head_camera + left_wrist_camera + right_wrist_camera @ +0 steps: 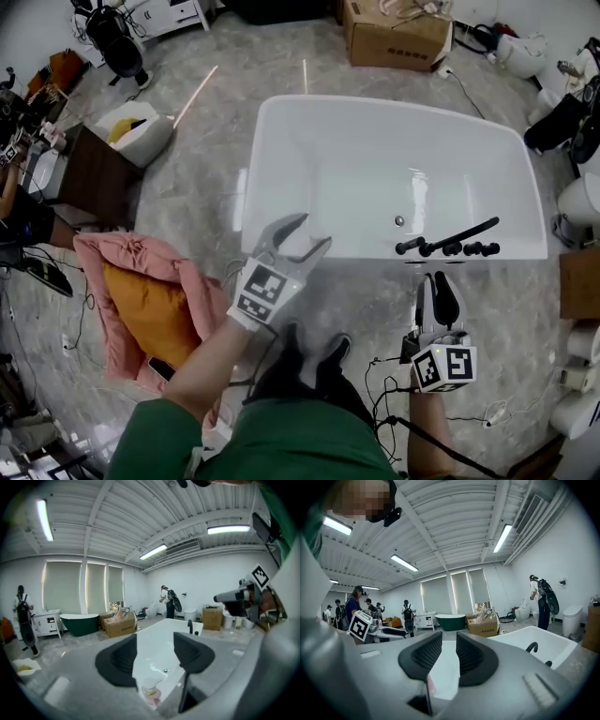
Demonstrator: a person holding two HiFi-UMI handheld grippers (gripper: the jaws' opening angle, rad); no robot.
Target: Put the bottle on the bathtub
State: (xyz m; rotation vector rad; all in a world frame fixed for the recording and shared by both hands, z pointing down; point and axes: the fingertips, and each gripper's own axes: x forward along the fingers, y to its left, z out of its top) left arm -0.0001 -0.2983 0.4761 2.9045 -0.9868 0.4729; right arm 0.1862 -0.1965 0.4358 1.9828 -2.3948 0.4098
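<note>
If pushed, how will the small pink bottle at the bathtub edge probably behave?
The bottle looks small, so probably light. It seems upright on the glossy bathtub edge, so a nudge may slide or tip it.

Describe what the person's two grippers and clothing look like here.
Both are grey two-jaw tools with black ribbed pads. The left gripper and the right gripper each carry a white cube printed with black square markers. Black cables trail below the right one. The person wears a green sleeve.
</note>
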